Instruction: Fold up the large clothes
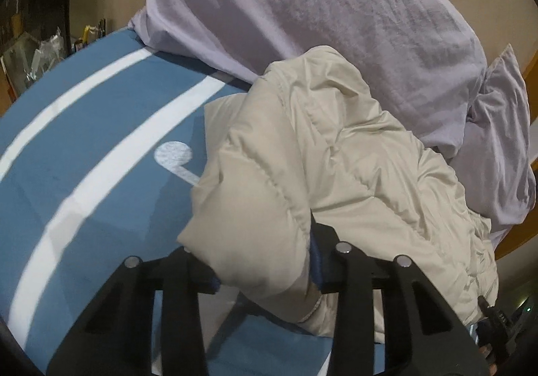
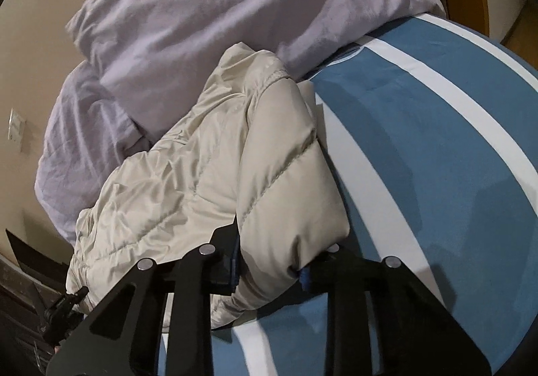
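Bed cover point(image 1: 84, 140): blue with white stripes, spread flat under everything
Jacket point(image 1: 336, 174): cream puffer, lying on the bed cover just in front of the pillows; its long axis runs from the near edge, where both grippers are, away toward the pillows; crumpled in the middle, quilted seams running across it
Left gripper point(image 1: 265, 275): enters from below, tilted down at the cover, black fingers narrowed and pinching a padded fold of the jacket's left edge, blue pads pressed into the fabric
Pillows point(image 1: 319, 6): pale lilac, piled at the far side against a beige wall, touching the jacket's far end
Right gripper point(image 2: 269, 270): also sloping down from below, fingers closed in on the rounded padded fold at the jacket's right edge, fabric bulging out between them
Far gripper point(image 2: 64, 305): seen from the right wrist at the jacket's other near corner
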`<state>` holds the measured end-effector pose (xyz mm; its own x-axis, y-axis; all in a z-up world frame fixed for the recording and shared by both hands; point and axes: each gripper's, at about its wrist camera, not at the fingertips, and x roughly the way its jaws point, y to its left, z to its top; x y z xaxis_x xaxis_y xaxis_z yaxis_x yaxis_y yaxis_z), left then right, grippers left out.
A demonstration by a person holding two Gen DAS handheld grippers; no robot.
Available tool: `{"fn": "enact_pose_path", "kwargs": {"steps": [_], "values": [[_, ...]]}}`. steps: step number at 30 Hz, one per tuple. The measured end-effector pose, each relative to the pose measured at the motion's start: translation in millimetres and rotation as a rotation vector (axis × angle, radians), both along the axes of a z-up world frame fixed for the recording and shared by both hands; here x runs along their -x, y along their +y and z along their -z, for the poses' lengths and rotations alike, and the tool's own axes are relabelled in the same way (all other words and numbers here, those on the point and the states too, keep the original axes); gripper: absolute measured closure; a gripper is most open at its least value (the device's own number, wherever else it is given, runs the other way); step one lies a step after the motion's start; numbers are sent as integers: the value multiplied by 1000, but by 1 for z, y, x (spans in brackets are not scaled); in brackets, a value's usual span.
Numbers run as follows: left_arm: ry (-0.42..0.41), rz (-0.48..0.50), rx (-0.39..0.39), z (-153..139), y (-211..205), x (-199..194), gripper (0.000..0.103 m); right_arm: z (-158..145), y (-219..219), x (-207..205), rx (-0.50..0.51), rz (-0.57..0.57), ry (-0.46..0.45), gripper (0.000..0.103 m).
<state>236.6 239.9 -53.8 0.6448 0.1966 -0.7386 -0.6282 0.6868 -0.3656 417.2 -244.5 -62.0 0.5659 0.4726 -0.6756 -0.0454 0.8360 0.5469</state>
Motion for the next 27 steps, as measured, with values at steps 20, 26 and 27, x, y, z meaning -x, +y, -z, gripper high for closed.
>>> {"fn": "enact_pose_path", "kwargs": {"steps": [20, 26, 27], "values": [[48, 13, -3, 5, 10, 162, 62, -15, 10, 125, 84, -247, 5, 71], [95, -10, -44, 9, 6, 163, 45, -24, -2, 129, 127, -188, 16, 53], [106, -18, -55, 10, 6, 163, 36, -29, -4, 131, 169, -158, -7, 50]]}}
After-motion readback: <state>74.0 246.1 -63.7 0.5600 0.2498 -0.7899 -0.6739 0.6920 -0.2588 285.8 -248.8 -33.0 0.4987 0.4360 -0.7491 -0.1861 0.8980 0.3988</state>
